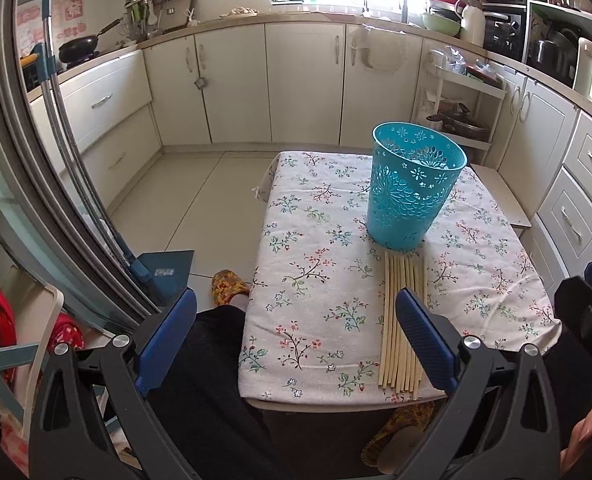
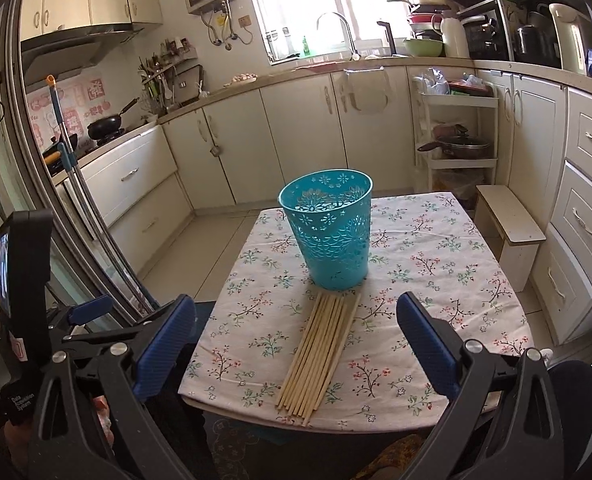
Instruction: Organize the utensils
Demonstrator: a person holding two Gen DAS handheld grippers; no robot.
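From the left wrist, the left hand-held gripper [image 1: 296, 332] hangs released off the bench [image 1: 316, 240] near edge; chopsticks [image 1: 402, 320] lie bundled before the upright teal basket [image 1: 412, 188]; from the right wrist, the right hand-held gripper [image 2: 296, 336] gapes empty; bare cloth flanks the chopsticks [image 2: 320, 352]; the basket [image 2: 332, 232] stands just beyond.

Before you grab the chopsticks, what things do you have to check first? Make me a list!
1. Left gripper open and holding nothing: ok.
2. Right gripper open and holding nothing: ok.
3. Chopsticks lying together in one flat bunch on the tablecloth: ok.
4. Blue basket standing upright, mouth open at the top: ok.
5. Basket has nothing inside: cannot tell, its bottom is hidden.
6. A gripper lined up over the chopsticks: not ok, both hang back at the near table edge.
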